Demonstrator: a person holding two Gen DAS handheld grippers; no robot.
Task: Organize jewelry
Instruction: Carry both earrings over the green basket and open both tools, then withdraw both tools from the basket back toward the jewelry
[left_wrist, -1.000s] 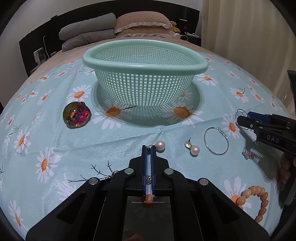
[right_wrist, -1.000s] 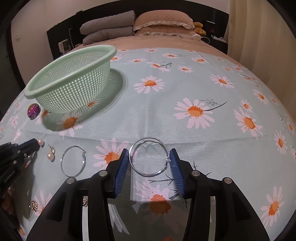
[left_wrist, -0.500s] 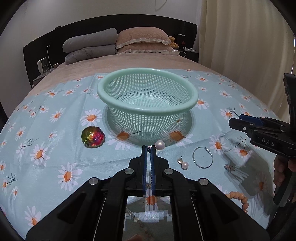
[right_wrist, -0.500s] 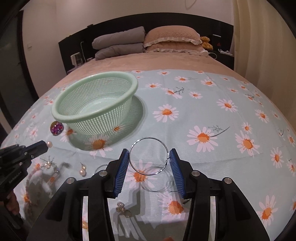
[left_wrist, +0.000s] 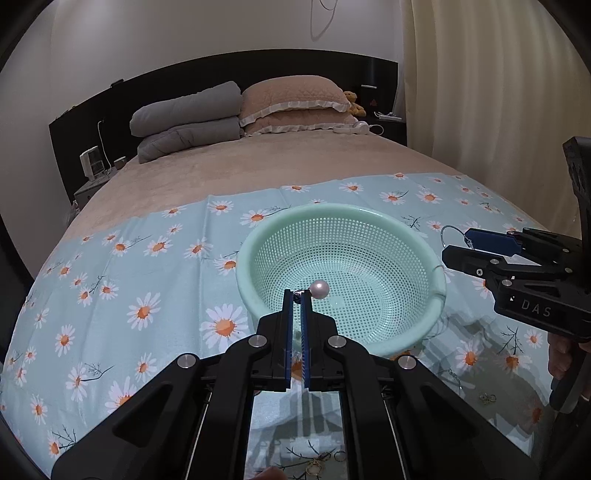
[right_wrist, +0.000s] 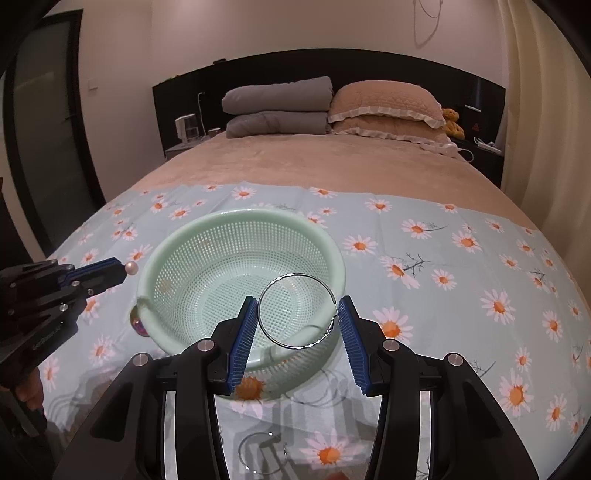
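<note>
- While both loads are held above the bed, the step in hand is judged to be the drop into the pale green perforated plastic basket (right_wrist: 236, 280), which sits on the light blue daisy-print cloth (left_wrist: 147, 295).
- Left: the left gripper (left_wrist: 296, 295) is seen with its blue pads nearly together, pinched on the post of a white pearl stud earring (left_wrist: 319, 288). In its own view the pearl is carried over the basket's near rim; in the right wrist view it appears just outside the rim on the left.
- Centre: the basket interior appears empty.
- Right: the right gripper (right_wrist: 297, 314) is spread wide, and a large thin silver hoop earring (right_wrist: 297, 311) is spanned between its pads over the basket's near side.
- Loose jewelry is left on the cloth: another silver hoop (right_wrist: 258, 452) and small gold rings (left_wrist: 487, 398).
- Next move, as judged: the left gripper is to be carried further over the bowl, then each pair of pads is to be opened slightly.
</note>
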